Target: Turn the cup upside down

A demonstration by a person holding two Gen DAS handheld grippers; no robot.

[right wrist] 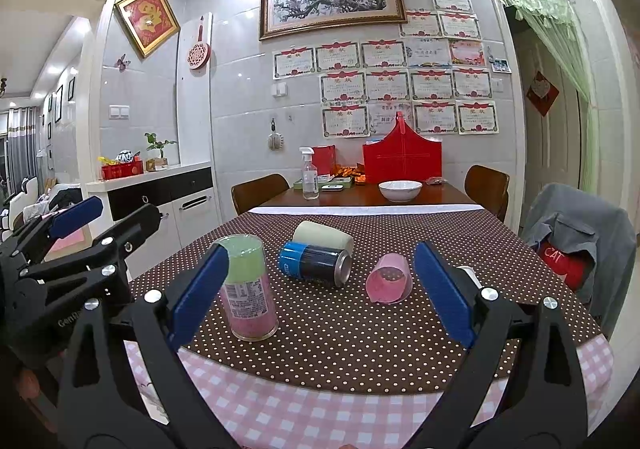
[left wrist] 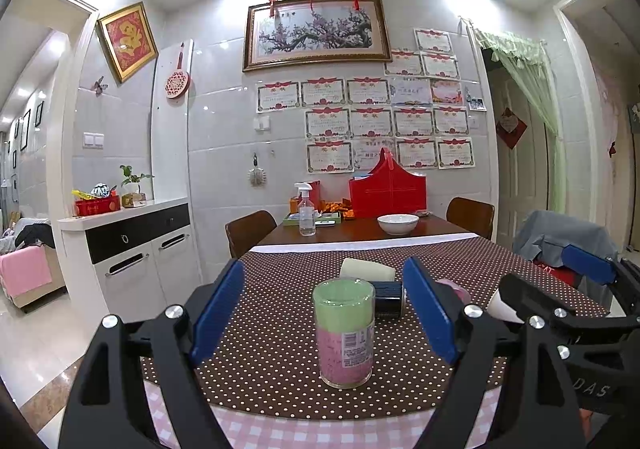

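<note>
A tall clear cup [left wrist: 346,333] with a green upper part, a pink lower part and a label stands upright on the dotted brown cloth; it also shows in the right wrist view [right wrist: 248,289]. My left gripper [left wrist: 328,313] is open, its blue pads on either side of the cup without touching it. My right gripper [right wrist: 322,289] is open and empty, near the front edge; its left pad overlaps the cup in view. A small pink cup [right wrist: 389,283] lies on its side, mouth toward me. A cream cup [right wrist: 323,237] and a blue can [right wrist: 316,264] lie on their sides behind.
A white bowl [right wrist: 400,191], a spray bottle [right wrist: 309,175] and a red box [right wrist: 402,161] stand at the table's far end. Chairs flank the table; one at right [right wrist: 576,245] holds grey clothing. A white cabinet [right wrist: 168,197] stands left. Pink checked cloth [right wrist: 320,409] covers the near edge.
</note>
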